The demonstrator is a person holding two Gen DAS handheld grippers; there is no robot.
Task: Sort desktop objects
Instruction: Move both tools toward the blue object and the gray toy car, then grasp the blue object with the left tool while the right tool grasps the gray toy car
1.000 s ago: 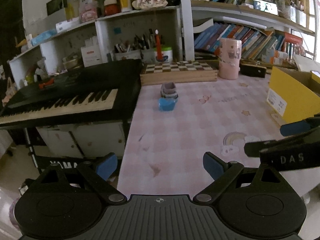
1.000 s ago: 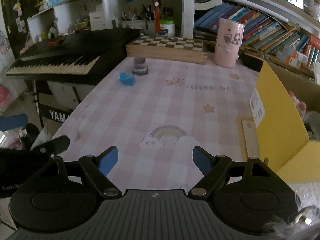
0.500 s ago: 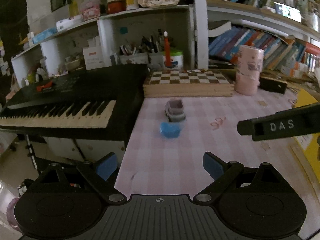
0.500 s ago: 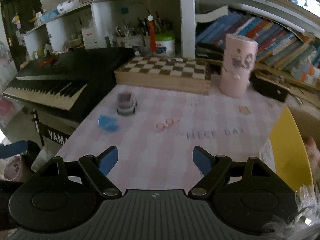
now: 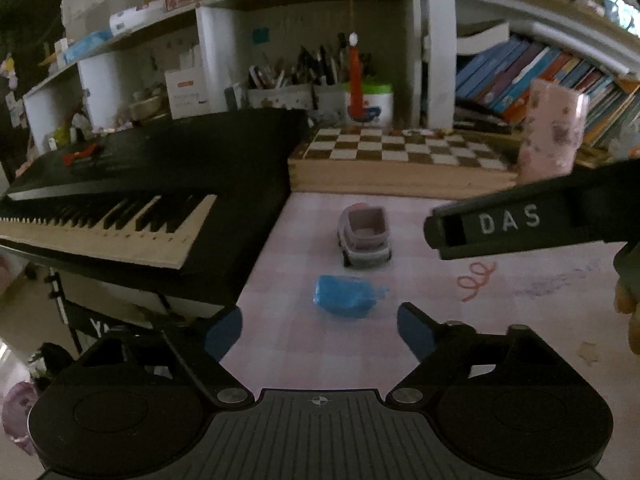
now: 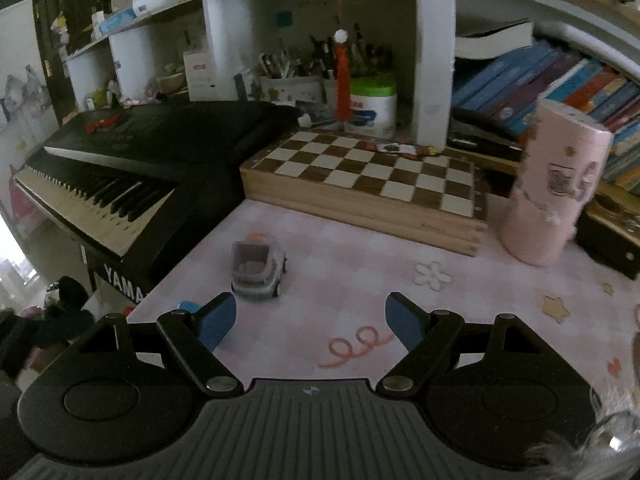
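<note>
Left tool [image 5: 316, 326]: jaws wide, just been narrowing, nothing between pads. Blue soft lump [image 5: 346, 298], maybe wrapped packet (blurred), lies on pink worktop [image 5: 520, 304] just ahead of it. Right tool [image 6: 310, 322]: jaws wide, empty. Toy car [image 6: 258, 270] just beyond lump, near keyboard [image 5: 132, 184]. Chessboard box [image 6: 368, 184] farther back. Step: approach to first pick. Next: lower left tool astride lump, close.

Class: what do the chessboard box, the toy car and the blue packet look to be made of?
Chessboard box: wood, satin; grain and jointed corners show. Toy car: likely moulded plastic, matte grey. Blue packet: probably thin plastic wrap, slightly glossy, crimped end.
</note>
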